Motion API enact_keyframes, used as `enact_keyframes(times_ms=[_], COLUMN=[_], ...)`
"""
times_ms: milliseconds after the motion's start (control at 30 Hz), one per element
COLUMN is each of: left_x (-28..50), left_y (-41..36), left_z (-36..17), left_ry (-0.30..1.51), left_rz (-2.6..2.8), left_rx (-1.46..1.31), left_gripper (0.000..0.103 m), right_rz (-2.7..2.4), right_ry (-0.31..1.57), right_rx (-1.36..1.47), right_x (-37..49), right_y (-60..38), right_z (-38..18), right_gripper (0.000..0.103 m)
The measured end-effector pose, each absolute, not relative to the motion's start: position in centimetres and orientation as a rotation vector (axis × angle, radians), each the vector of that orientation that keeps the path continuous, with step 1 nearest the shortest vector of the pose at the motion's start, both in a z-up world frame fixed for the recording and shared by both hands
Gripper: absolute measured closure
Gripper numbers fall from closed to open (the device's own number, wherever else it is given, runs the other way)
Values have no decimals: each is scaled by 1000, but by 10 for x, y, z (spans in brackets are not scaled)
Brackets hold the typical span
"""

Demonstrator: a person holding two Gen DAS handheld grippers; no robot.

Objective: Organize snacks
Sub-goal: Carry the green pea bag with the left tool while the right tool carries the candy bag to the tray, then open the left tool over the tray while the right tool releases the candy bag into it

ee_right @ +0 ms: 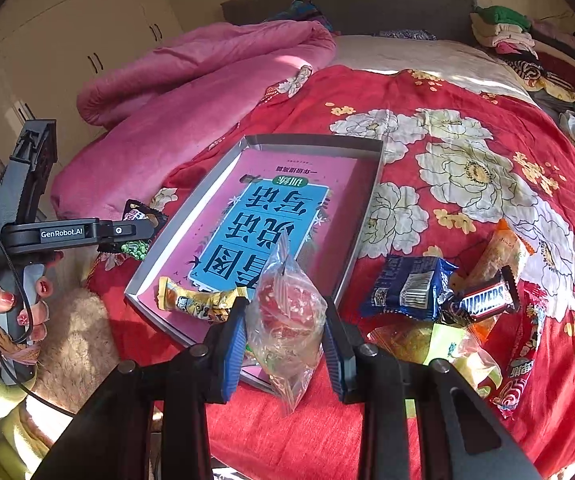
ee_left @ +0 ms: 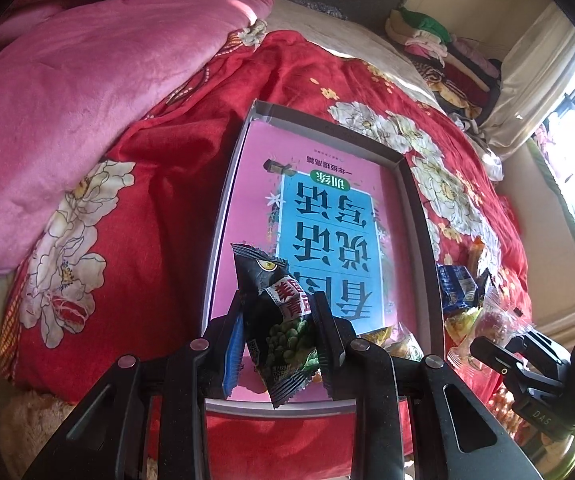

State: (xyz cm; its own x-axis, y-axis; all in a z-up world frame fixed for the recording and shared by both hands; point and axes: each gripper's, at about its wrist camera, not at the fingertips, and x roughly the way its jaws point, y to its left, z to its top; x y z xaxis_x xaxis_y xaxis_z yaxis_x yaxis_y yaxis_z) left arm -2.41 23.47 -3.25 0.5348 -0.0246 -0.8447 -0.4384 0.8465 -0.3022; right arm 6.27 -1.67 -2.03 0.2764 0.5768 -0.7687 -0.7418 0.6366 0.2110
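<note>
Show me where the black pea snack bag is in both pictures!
Left wrist view: the black pea snack bag sits bottom centre, pinched in the left tool.
Right wrist view: the same bag peeks out at middle left, mostly hidden behind the left tool.
Shared landmark: the grey tray with the pink book inside.

In the left wrist view the green pea packet (ee_left: 277, 320) hides the near end of the pink book (ee_left: 311, 208). The snack pile (ee_left: 471, 300) is half covered by the box wall (ee_left: 423, 240) — labels unreadable. The right view's clear bag (ee_right: 287, 312) masks the box's near corner — contents blurred.
</note>
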Motion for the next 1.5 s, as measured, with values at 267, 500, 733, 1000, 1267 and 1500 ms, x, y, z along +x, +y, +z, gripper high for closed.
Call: enact_keyframes(times_ms=[267, 500, 733, 1000, 1267, 1500], left_x=[-20, -16, -11, -10, -8, -8], left_y=[229, 225, 222, 222, 220, 219], left_z=[-47, -55, -61, -66, -66, -62], left_ry=[1016, 1038, 1059, 1073, 1076, 1070], left_rz=[243, 229, 221, 208, 193, 190], left_rx=[-502, -496, -491, -507, -512, -506], left_gripper=[71, 71, 71, 71, 70, 70], right_rz=[868, 850, 866, 871, 869, 861], right_ry=[992, 1023, 1040, 1053, 1066, 1061], right_rx=[-279, -296, -298, -289, -279, -270], right_x=[58, 61, 61, 62, 63, 64], right_y=[-4, -1, 2, 2, 0, -3], right_z=[-39, -48, -52, -54, -55, -53], right_gripper=[68, 67, 67, 67, 66, 65])
